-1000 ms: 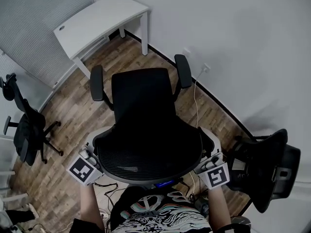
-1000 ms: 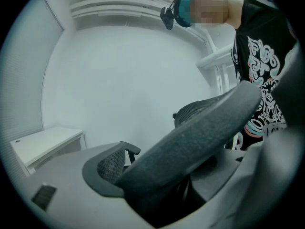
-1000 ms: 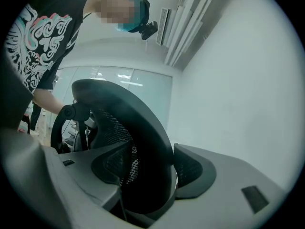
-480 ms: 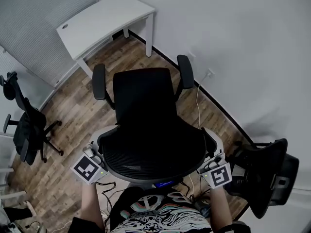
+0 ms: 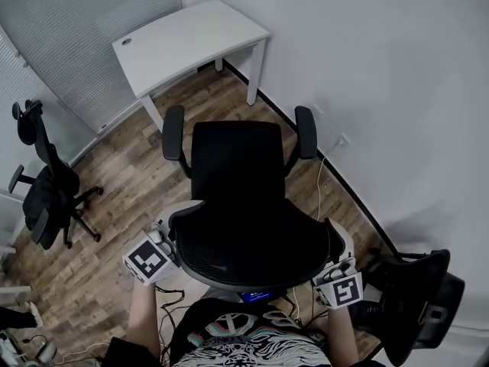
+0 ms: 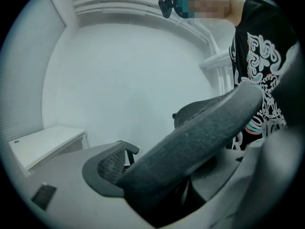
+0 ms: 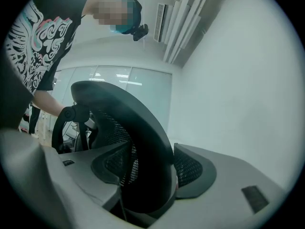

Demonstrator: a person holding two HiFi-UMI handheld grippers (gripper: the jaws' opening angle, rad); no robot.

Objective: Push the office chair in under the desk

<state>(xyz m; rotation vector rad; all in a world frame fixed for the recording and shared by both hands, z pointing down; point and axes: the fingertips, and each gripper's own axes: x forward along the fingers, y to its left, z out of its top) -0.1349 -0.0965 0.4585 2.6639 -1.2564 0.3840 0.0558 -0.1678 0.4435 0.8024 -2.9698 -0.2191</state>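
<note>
1. In the head view, the white desk is sitting lower and further right in the frame than one second ago. The spare black chair at the right edge is sitting closer to the lower corner. The office chair and both grippers are keeping the same arrangement with each other as before.
2. In the same view, the office chair is standing on the wood floor with its seat facing the desk. Its armrests are stopping just short of the desk edge, so it is not yet sitting under the desk. The left gripper and the right gripper are meeting the backrest at its left and right sides.
3. In the left gripper view, the jaws are standing wide and clamping the backrest rim. The rim is crossing diagonally against the mesh pad. The desk is showing at the left, well apart.
4. In the right gripper view, the jaws are gripping the black backrest rim, with a mesh pad pressing on each side.
</note>
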